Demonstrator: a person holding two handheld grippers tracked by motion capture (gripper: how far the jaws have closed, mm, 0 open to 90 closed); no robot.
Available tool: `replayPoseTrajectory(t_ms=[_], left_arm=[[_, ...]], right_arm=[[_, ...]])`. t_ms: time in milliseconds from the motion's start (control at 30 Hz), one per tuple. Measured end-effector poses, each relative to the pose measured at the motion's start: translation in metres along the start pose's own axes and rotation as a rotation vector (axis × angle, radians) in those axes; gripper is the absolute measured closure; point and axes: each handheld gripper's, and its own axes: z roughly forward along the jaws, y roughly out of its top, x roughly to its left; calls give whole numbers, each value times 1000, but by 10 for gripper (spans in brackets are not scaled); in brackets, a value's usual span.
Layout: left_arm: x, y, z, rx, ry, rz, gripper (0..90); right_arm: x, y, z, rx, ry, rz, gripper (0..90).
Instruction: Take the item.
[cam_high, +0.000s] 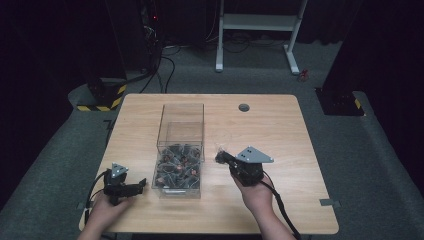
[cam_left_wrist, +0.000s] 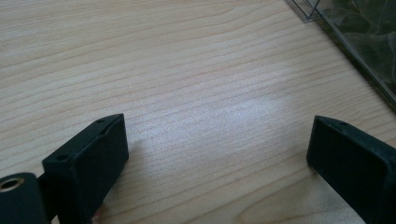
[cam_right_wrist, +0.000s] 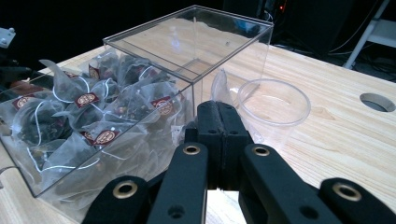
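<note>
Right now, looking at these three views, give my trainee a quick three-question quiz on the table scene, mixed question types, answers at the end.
1. True or false: the left gripper is shut on a tea bag.
2. Multiple choice: the tea bags lie in A) a clear plastic box, B) a metal tray, C) a paper sack.
3. Fill in: in the right gripper view, just beyond the right gripper, a clear plastic ____ stands on the wooden table.

Key
1. False: its jaws stand wide apart over bare wood.
2. A.
3. Cup.
</note>
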Motion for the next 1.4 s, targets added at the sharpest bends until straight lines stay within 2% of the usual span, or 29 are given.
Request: replayPoseTrajectory(t_ms=[533, 667, 700, 1100, 1400], left_arm=[[0, 0, 0, 3, -3, -4, 57], [0, 0, 0, 3, -2, -2, 57], [0, 0, 0, 0, -5, -15, 57], [0, 0, 0, 0, -8, -10, 57], [0, 0, 0, 0, -7, -12, 57]], right_arm=[[-14, 11, 2, -16, -43, -6, 900], [-16, 16, 6, -24, -56, -11, 900], [-17, 18, 7, -21, -59, -14, 900], [-24, 29, 19, -21, -73, -14, 900], [-29, 37, 29, -17, -99, -35, 900]])
